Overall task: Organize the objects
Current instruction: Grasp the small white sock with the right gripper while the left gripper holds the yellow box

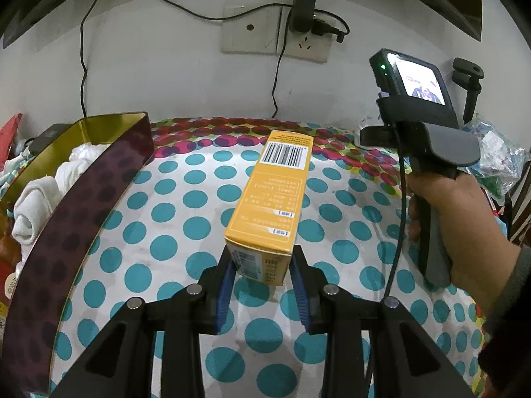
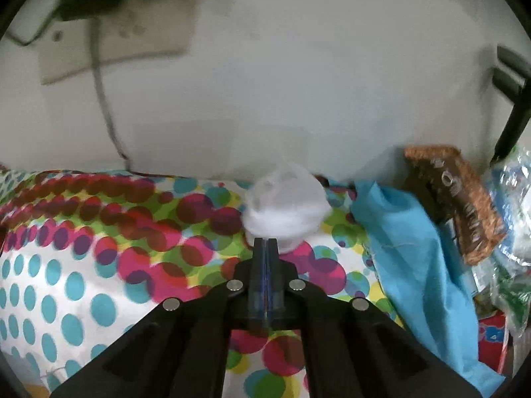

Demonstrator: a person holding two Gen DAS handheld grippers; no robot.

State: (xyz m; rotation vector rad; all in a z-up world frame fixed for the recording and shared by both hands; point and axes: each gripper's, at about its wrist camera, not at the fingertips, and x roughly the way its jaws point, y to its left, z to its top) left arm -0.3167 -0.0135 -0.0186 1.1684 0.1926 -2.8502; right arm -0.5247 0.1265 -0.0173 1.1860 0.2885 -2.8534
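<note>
Yellow carton (image 1: pixel 270 199) with a barcode is held at its near end between the blue pads of the left gripper (image 1: pixel 262 270), whose jaws are closed on it; the carton is carried just above the middle of the spotted worktop (image 1: pixel 172 205). Along the worktop's left edge a dark tin (image 1: pixel 86 199) with a gold lining is seen, already part filled with rolled white cloths (image 1: pixel 36 205), so some of the sorting can be judged done.

In the right wrist view the right gripper (image 2: pixel 265 243) is seen with its jaws fully together. A white crumpled wad (image 2: pixel 285 205) lies just beyond the tips near the worktop's far edge; whether any of it is pinched cannot be told through the blur. At the right edge a blue cloth (image 2: pixel 408 232), a brown packet (image 2: pixel 461 199) and clear plastic bags (image 2: pixel 511 219) are still heaped loose. The carton is not yet placed, and most of the right-hand clutter appears left to be sorted.
</note>
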